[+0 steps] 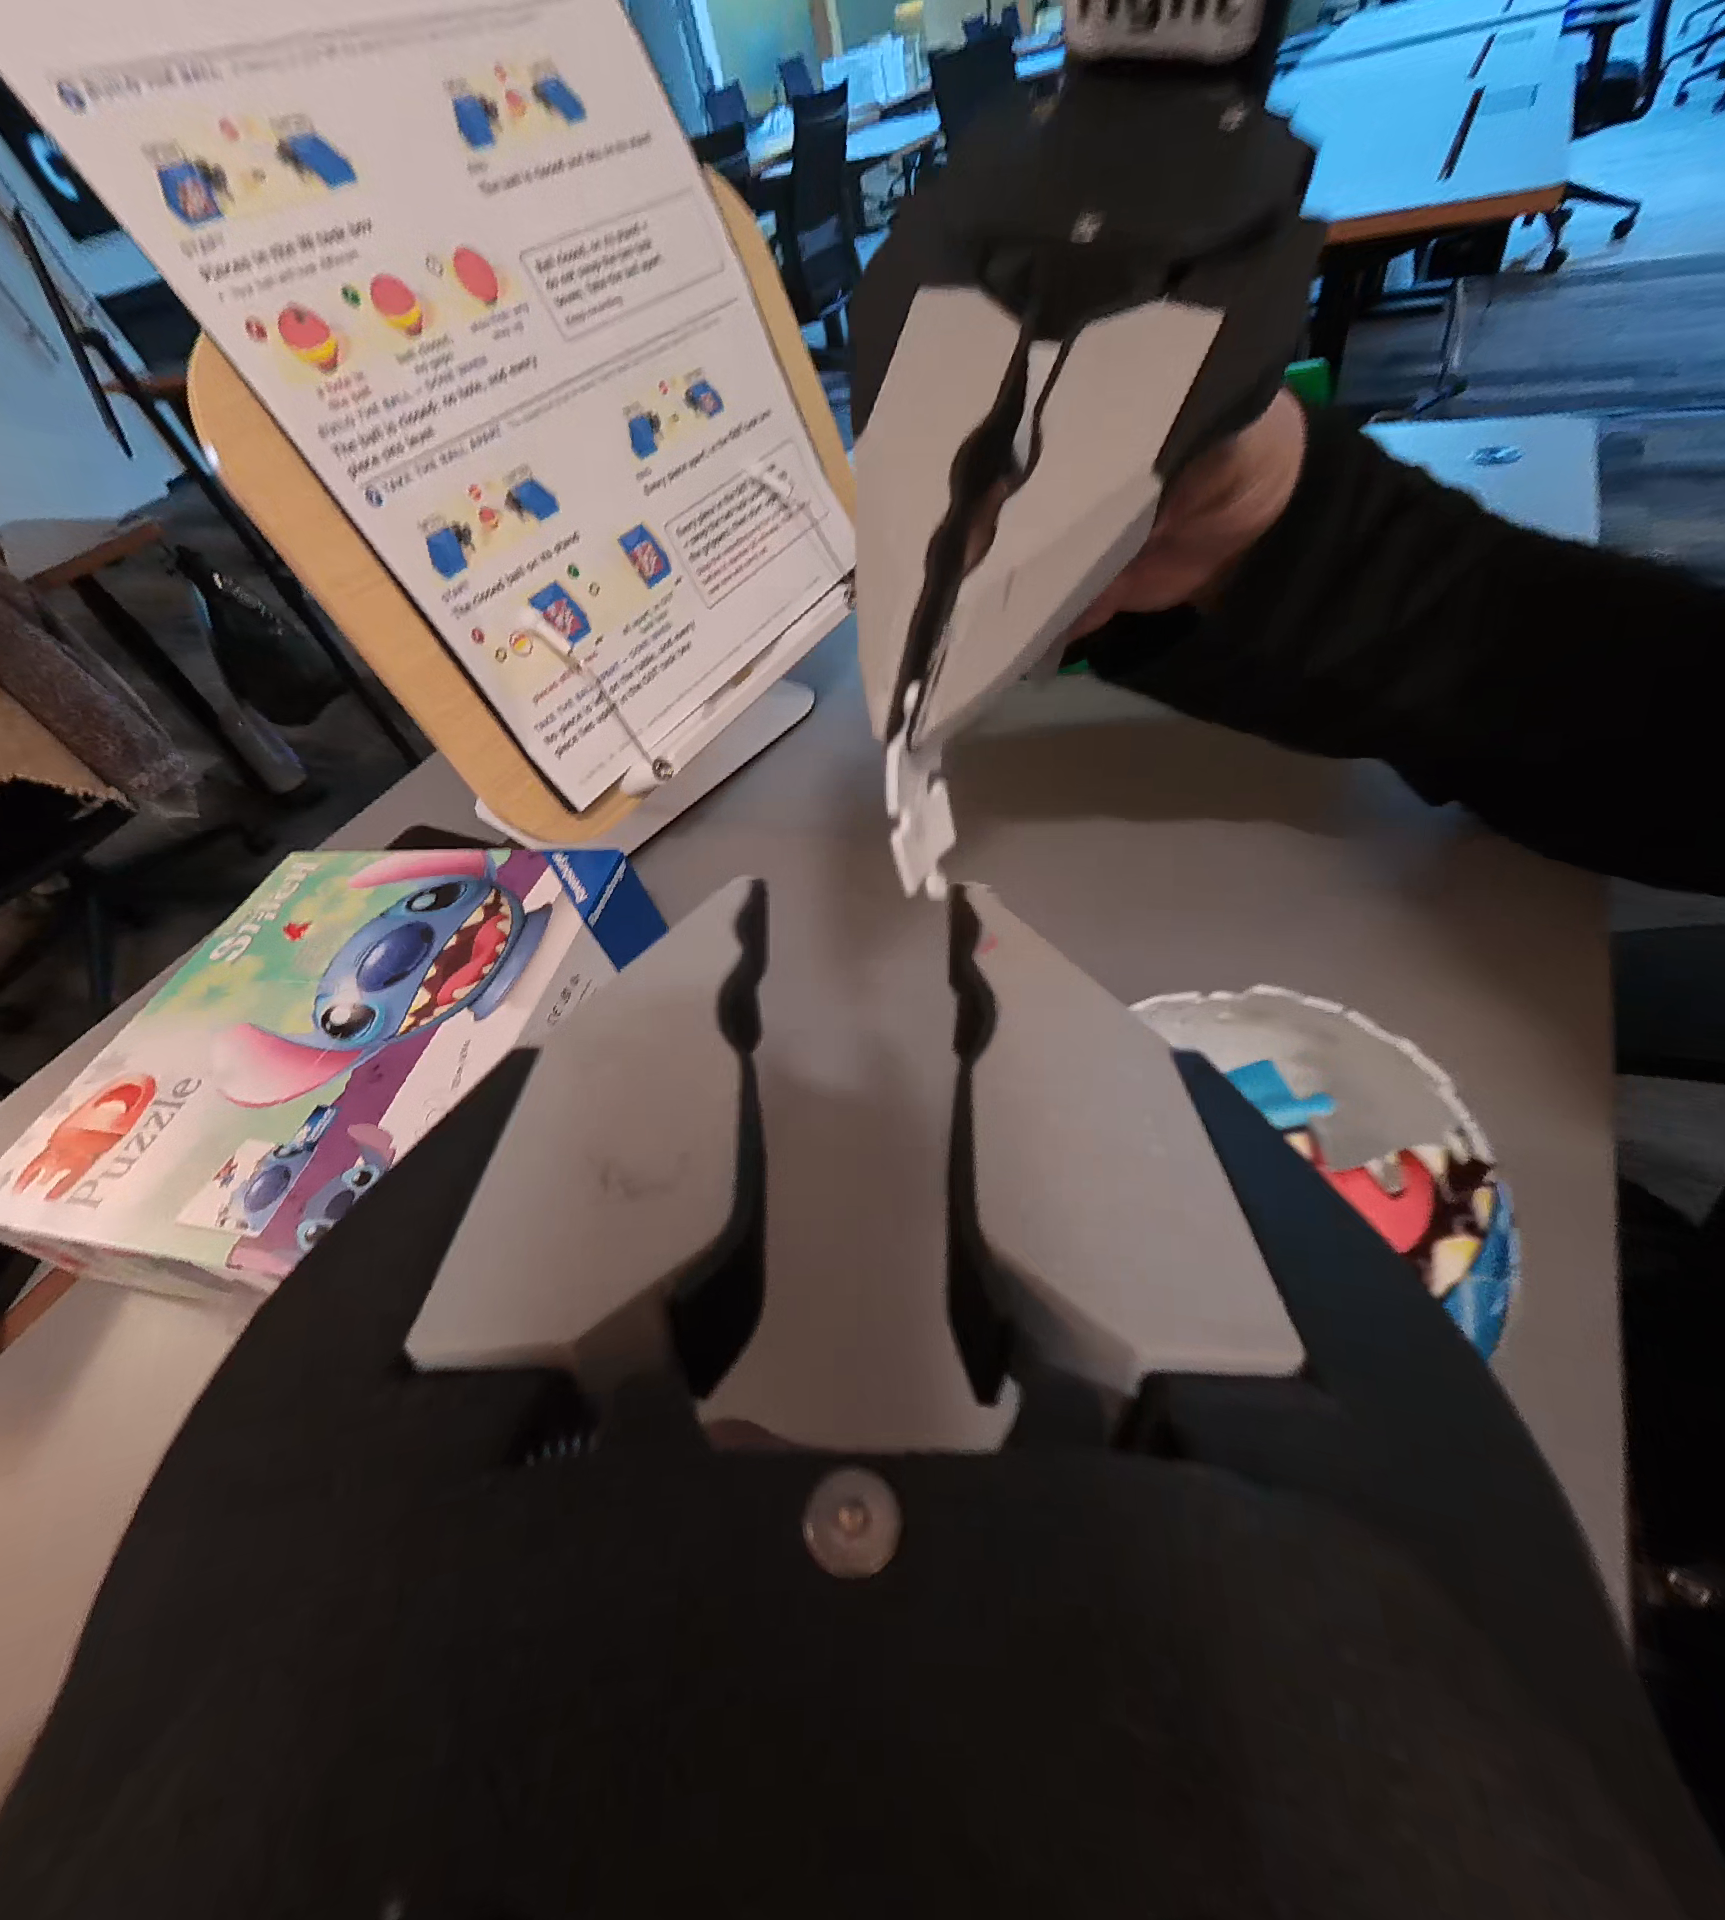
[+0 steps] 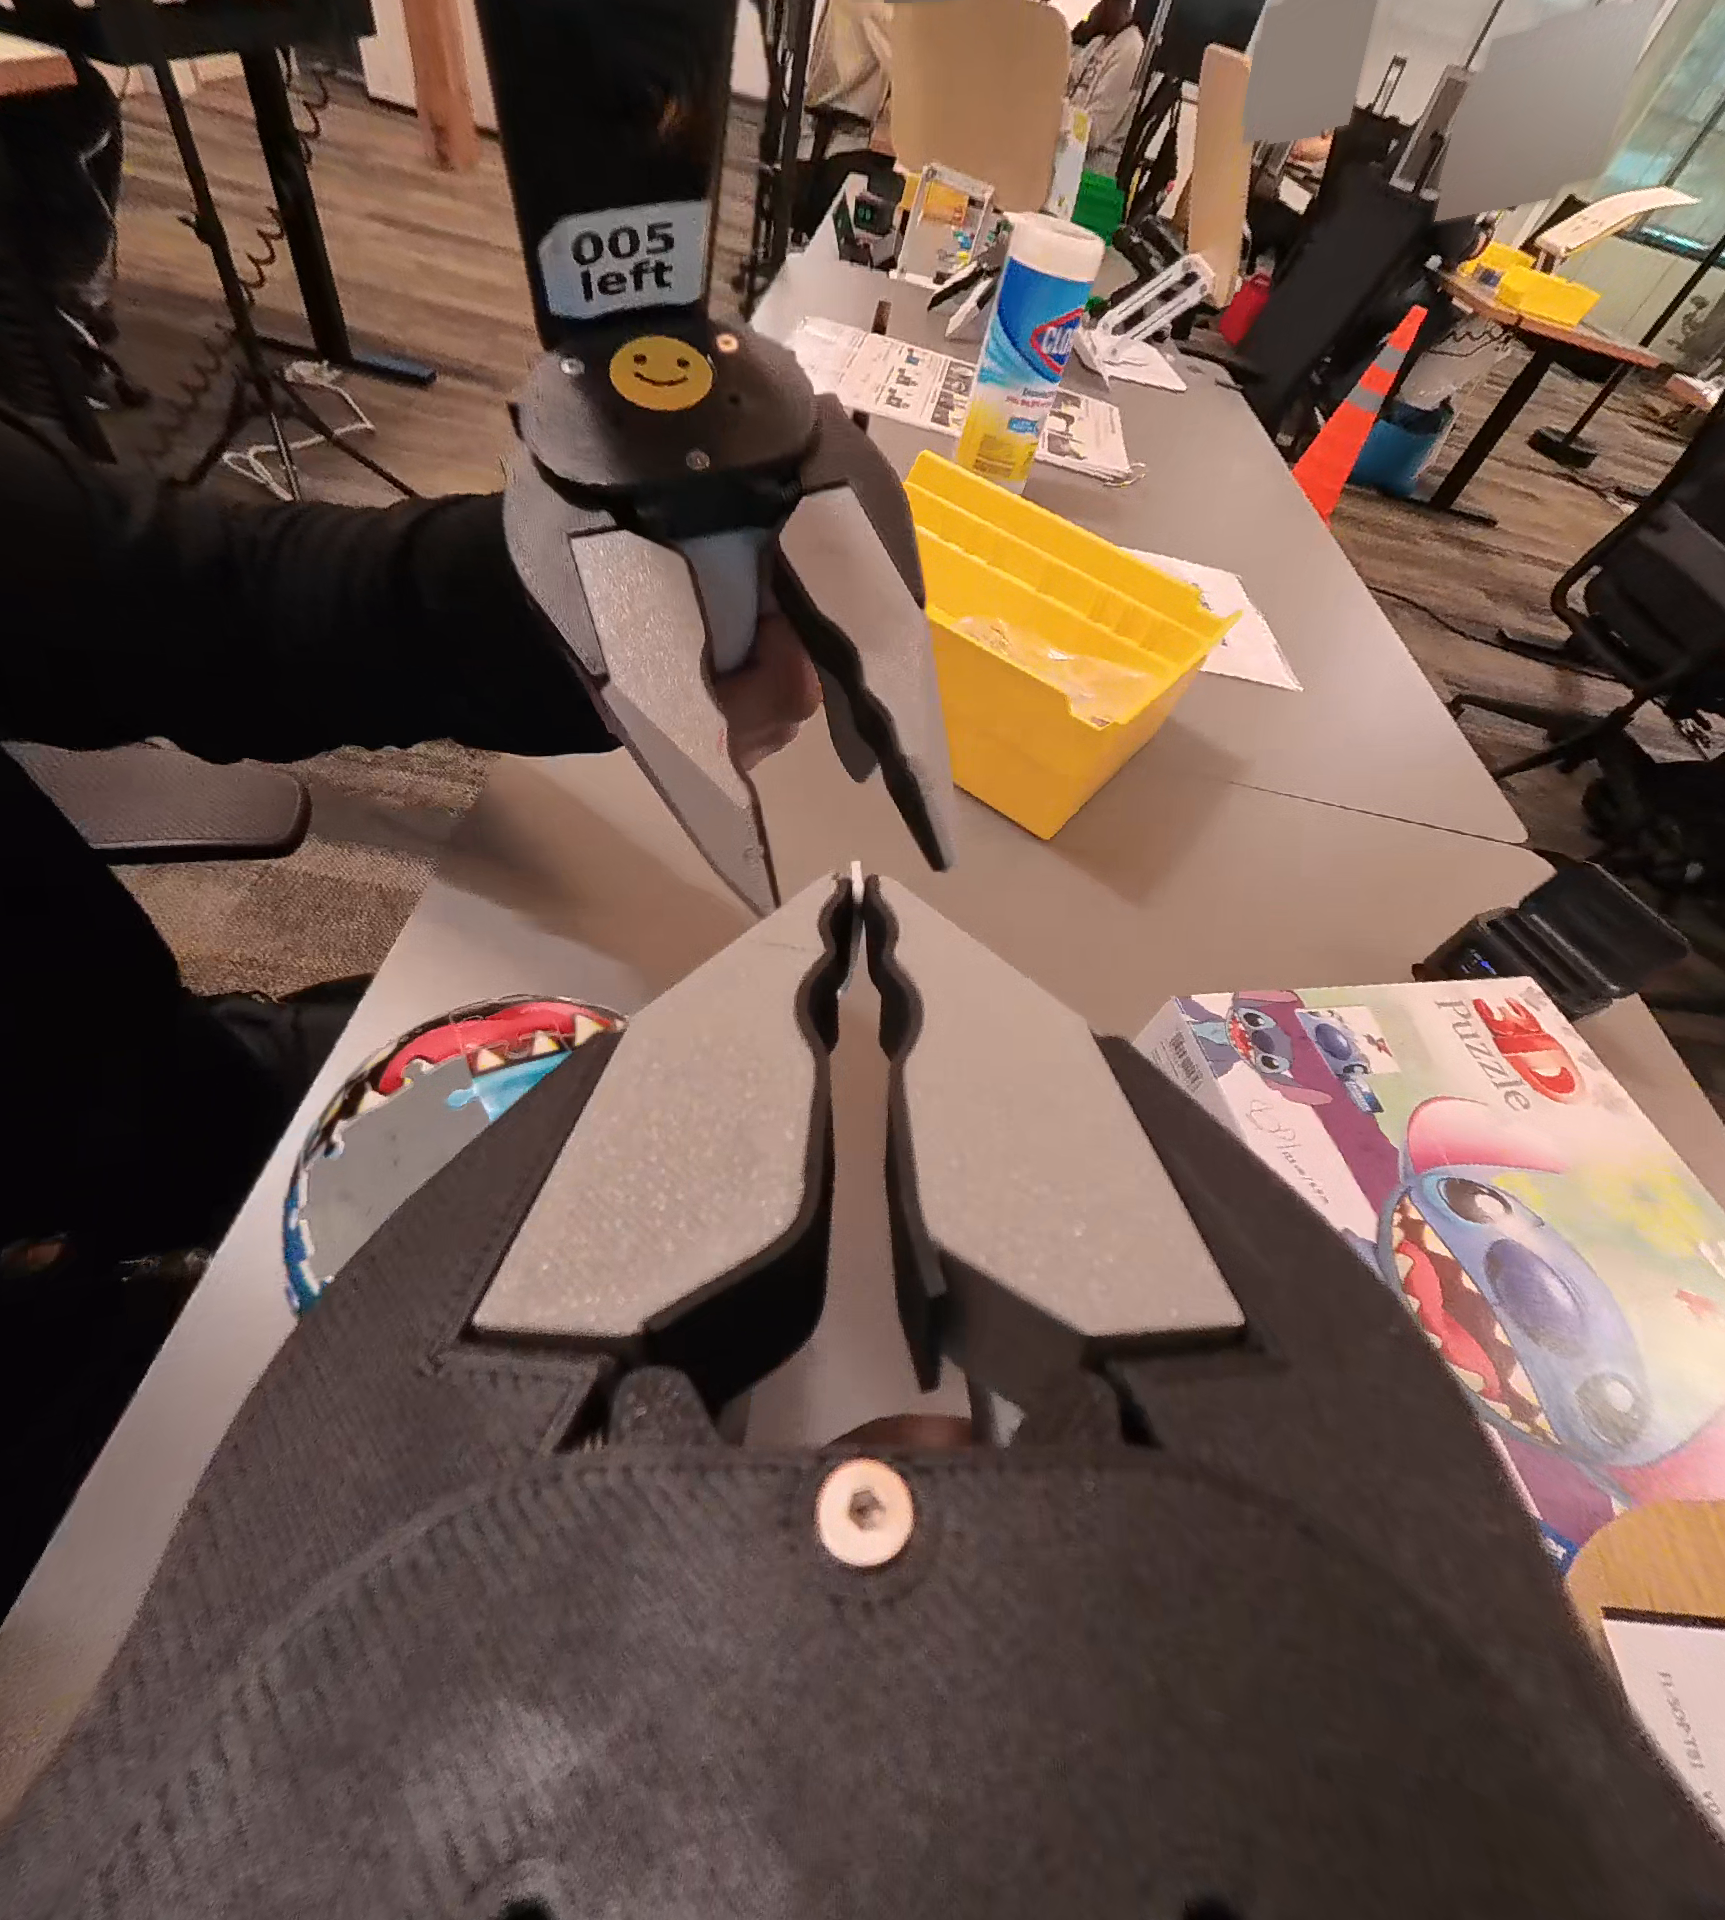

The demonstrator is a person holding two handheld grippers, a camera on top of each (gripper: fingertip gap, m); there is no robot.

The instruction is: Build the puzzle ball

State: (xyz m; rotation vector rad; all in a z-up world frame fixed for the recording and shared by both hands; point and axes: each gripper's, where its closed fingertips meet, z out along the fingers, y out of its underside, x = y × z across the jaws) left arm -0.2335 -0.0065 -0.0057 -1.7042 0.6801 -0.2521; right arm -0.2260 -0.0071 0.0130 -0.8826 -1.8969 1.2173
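My right gripper (image 2: 853,896) is shut on a white puzzle piece (image 2: 855,878), seen edge-on at its tips. In the left wrist view the right gripper (image 1: 908,717) comes down from above and the piece (image 1: 918,821) hangs below its tips. My left gripper (image 1: 858,899) is open and empty, its tips just under that piece. It also shows in the right wrist view (image 2: 853,871), pointing down, jaws apart. The partly built puzzle ball (image 1: 1409,1184) is an open shell, white inside, on the grey table at the right. It also shows in the right wrist view (image 2: 442,1091).
The puzzle box (image 1: 318,1039) lies flat on the table (image 1: 1253,831), also in the right wrist view (image 2: 1512,1195). An instruction sheet on a stand (image 1: 484,364) is behind. A yellow bin (image 2: 1045,644), a wipes canister (image 2: 1029,343) and an orange cone (image 2: 1357,416) stand farther off. The tips of both grippers are at nearly the same place.
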